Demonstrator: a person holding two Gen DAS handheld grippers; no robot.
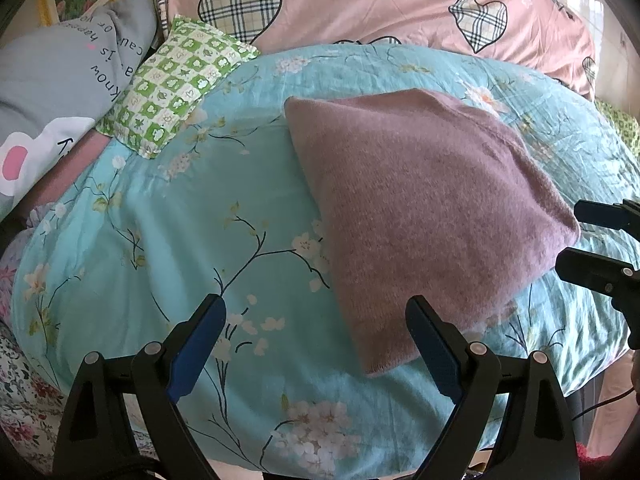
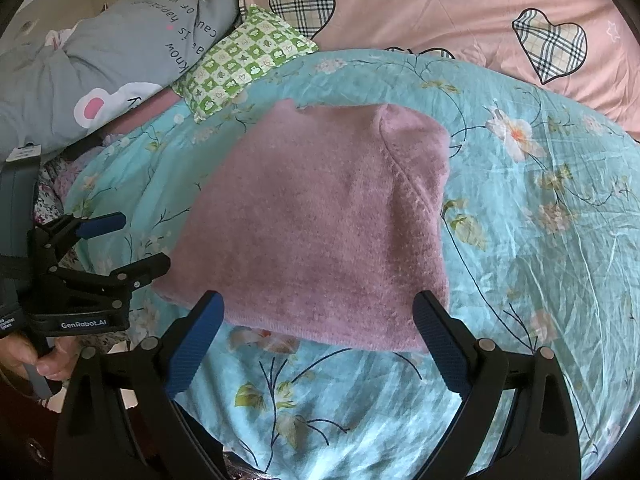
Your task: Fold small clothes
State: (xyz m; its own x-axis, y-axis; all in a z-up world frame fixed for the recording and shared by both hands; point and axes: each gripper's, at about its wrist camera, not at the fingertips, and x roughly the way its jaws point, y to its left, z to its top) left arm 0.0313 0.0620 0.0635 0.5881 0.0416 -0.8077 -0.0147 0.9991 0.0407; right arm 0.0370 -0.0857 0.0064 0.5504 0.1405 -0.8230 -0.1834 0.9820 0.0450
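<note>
A mauve knitted garment [image 1: 420, 208] lies folded into a compact block on the turquoise floral quilt [image 1: 200, 216]. In the right wrist view the same garment [image 2: 320, 224] fills the middle. My left gripper [image 1: 316, 312] is open, hovering near the garment's near left corner with nothing between its blue pads. My right gripper [image 2: 318, 308] is open too, just short of the garment's near edge, holding nothing. The right gripper [image 1: 572, 236] shows at the right edge of the left wrist view, and the left gripper [image 2: 144, 240] at the left of the right wrist view.
A green checked small pillow [image 1: 176, 80] lies at the far left of the quilt. Behind it is a grey printed duvet [image 1: 60, 76], and a pink heart-patterned duvet [image 1: 380, 4] runs along the back. A hand [image 2: 44, 356] holds the left gripper's handle.
</note>
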